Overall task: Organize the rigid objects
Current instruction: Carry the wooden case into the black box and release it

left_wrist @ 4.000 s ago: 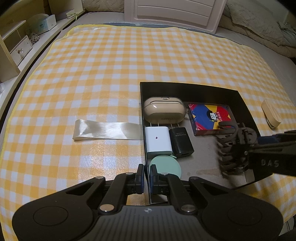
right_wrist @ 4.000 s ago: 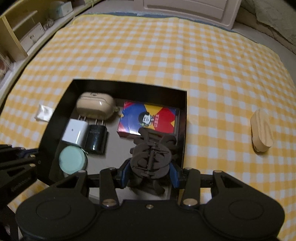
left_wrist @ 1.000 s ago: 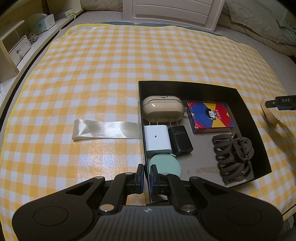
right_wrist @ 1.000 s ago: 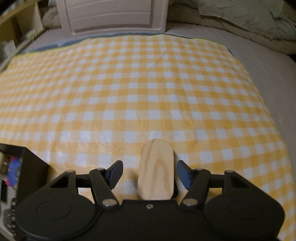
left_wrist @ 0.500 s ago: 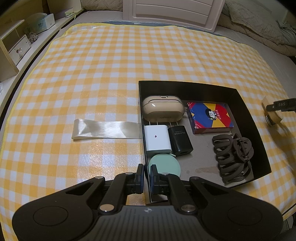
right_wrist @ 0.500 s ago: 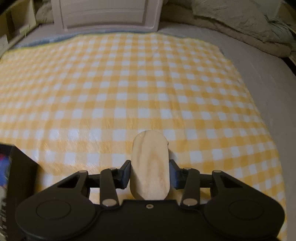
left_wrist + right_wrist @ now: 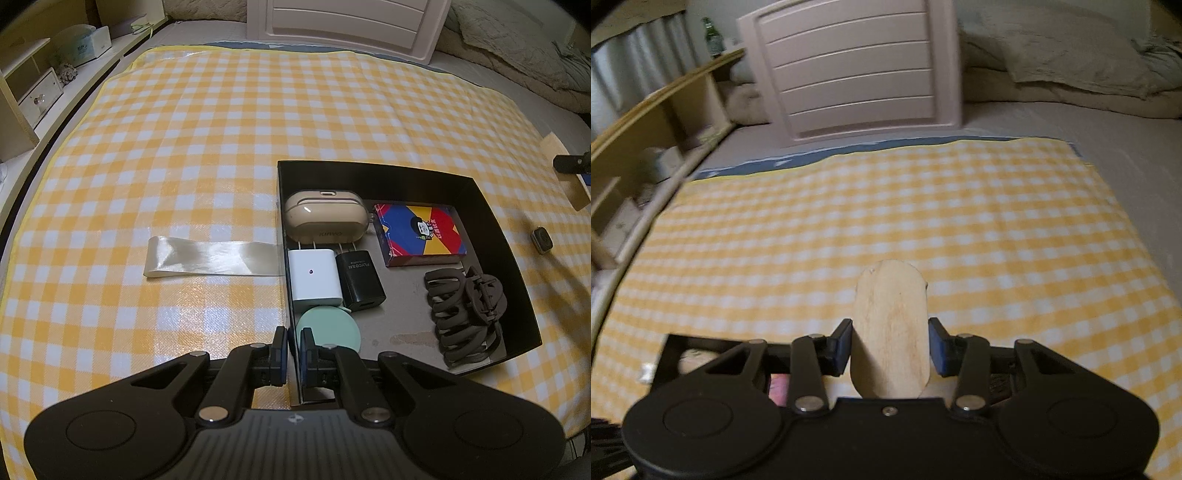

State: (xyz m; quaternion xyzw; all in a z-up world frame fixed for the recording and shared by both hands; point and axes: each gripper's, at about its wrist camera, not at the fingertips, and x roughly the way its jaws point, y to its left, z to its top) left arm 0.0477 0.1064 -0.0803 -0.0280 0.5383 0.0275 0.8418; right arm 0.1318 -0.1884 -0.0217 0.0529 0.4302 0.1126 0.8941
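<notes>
Right wrist view shows the right gripper (image 7: 891, 349) clamped on the sides of a wooden oval (image 7: 890, 332), held clear above the checked cloth (image 7: 923, 206); its jaws have just closed on it. Left gripper (image 7: 293, 345) has its jaws together on the box (image 7: 373, 177) wall at the near left corner. Inside lie a beige case (image 7: 327, 218), two chargers, a green disc (image 7: 328, 328), a card pack (image 7: 419, 234) and a hair claw (image 7: 465, 317). A small dark item (image 7: 542, 240), hard to make out, lies right of the box.
</notes>
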